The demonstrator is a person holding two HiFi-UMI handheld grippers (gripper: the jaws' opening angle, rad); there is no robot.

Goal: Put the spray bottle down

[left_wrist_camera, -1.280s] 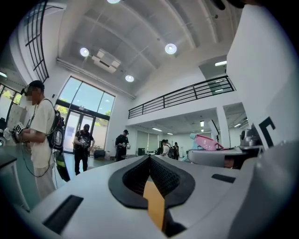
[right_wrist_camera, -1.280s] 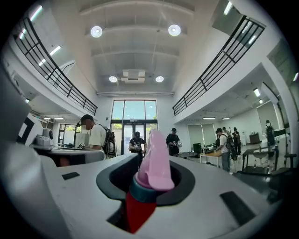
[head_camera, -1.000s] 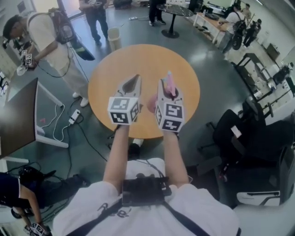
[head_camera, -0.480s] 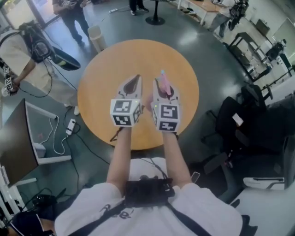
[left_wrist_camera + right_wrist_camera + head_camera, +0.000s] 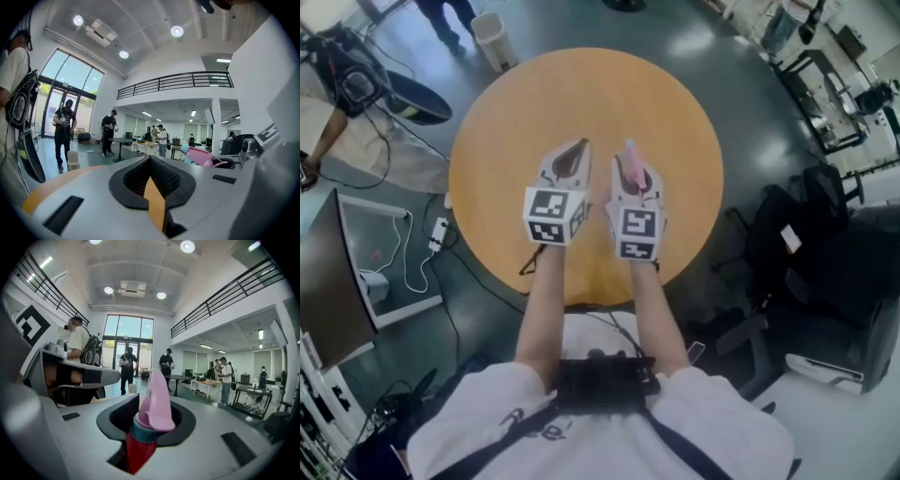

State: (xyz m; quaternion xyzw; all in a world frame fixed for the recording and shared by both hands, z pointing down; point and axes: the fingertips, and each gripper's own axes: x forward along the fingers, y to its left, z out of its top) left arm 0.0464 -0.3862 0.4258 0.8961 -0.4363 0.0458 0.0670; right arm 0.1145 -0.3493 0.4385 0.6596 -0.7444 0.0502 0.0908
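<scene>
**Setting the spray bottle down on the round worktop**

From where I stand, the right tool is clamped on the spray bottle, its jaws pressing the red body just below the teal collar, with the pink spray head standing up above them. The left tool is just beside it with its jaws together at the tips and nothing between them. Both are held out over the near half of the orange worktop, which is bare around them.

To do this step well, I would say the bottle should go down upright, base flat and square to the wood, well in from the near edge. The jaws should part only once the base bears fully on the surface. The bottle looks top-heavy with that long head, so a release from any height or at a tilt could tip it. The left tool has no part in this and is best kept a little aside so it does not knock the head.

The bottle's base and most of its body are hidden inside the right tool, so how much liquid it holds cannot be told. No view shows the gap between base and worktop, so I cannot say whether it touches yet.
</scene>
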